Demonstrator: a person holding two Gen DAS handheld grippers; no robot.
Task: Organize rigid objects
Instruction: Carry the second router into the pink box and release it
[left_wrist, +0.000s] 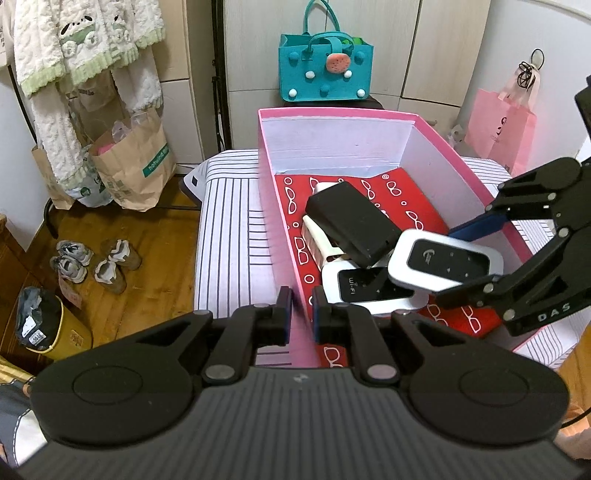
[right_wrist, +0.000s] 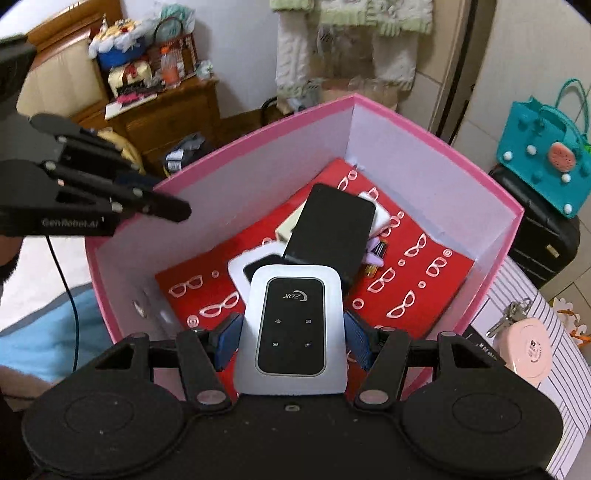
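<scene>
Holding a white router (right_wrist: 291, 332) over the near end of the pink box (right_wrist: 424, 147), long axis running straight out along the right gripper (right_wrist: 291, 341), blue pads (right_wrist: 357, 341) pinching its two long edges. Hovering just above another white router (left_wrist: 369, 291) already lying in the box, so the coming drop is pointing down and slightly away, toward the red patterned liner (right_wrist: 424, 273). Resting on top of the pile, a matte black slab (left_wrist: 351, 218), rounded at the corners, tilted across a cream-coloured block (left_wrist: 314, 240) underneath; possibly a small purple item beside it, though too blurred to be sure. Waiting by the box's near left wall, the left gripper (left_wrist: 301, 314), pads nearly pressed together with nothing between them, clearly farther from the carried piece than the right. Looking glossy: the router's black face panel against its smooth hard white shell. Looking stiff: the box, plain white card inside, sitting on striped bedding (left_wrist: 229, 236).
</scene>
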